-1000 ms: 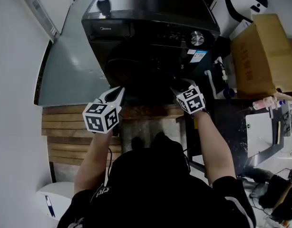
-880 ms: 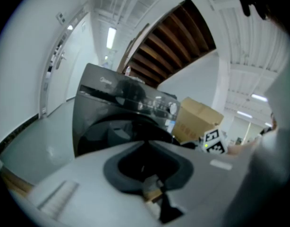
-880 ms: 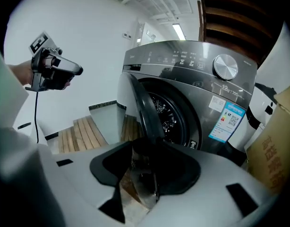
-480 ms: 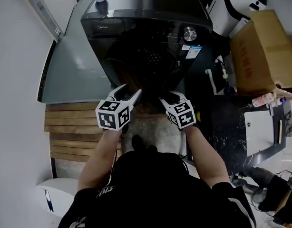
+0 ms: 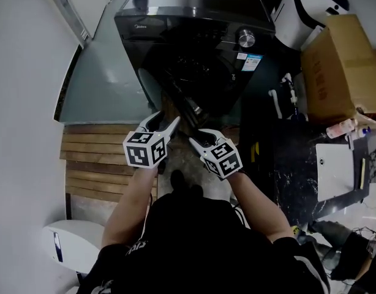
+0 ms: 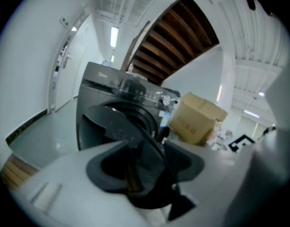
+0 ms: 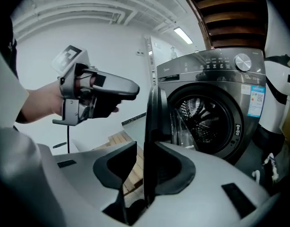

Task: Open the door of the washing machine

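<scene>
Right gripper view: door (image 7: 152, 122) edge-on between right gripper's (image 7: 144, 148) just-closing jaws, gap on one side; left gripper (image 6: 145, 148) just opened wide.

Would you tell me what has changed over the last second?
The door of the washing machine swung open. The right gripper drew back with it, fingers closing around its edge; the left gripper opened its fingers, gripping nothing. The cardboard box stayed put.

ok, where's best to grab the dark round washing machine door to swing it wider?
The swung-out free rim of the dark round door, approached edge-on from the front. It stands ajar, so that thin rim fits between jaws and likely gives most leverage.
</scene>
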`<state>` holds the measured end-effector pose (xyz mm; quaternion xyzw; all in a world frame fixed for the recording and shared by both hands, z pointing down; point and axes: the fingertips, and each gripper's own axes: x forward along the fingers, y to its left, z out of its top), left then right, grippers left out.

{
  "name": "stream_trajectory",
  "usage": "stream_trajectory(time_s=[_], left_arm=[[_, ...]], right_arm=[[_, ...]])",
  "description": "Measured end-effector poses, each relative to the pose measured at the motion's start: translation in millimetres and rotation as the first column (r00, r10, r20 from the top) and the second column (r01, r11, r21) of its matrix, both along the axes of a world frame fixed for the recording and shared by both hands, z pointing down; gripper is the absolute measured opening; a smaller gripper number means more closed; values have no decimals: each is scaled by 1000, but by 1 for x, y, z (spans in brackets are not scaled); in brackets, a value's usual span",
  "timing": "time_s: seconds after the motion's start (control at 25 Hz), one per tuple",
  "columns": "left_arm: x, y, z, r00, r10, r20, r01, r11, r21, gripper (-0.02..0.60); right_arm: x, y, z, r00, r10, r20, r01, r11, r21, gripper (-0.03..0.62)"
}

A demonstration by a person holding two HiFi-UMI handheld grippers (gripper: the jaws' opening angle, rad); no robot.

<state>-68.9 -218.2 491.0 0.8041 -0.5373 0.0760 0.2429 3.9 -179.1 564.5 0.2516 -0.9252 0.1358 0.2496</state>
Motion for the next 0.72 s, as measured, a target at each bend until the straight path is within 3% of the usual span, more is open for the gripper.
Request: stream_trajectory(time_s=[0.16,0.48,0.72], left_arm=[[-7,18,8,999,-46,0,46,999,-15,244],[-38,53,31,987,-140,84,146,986,-79,234],[-76,70,38,975,-198,98,207,974,-90,203]], right_arm=[[-10,32,-3,997,-77,21,77,997,-6,103],[-13,57,-7,991,-120,54,121,993,-18,100],[-27,60,-16,986,-151,73,152,988,-7,97]])
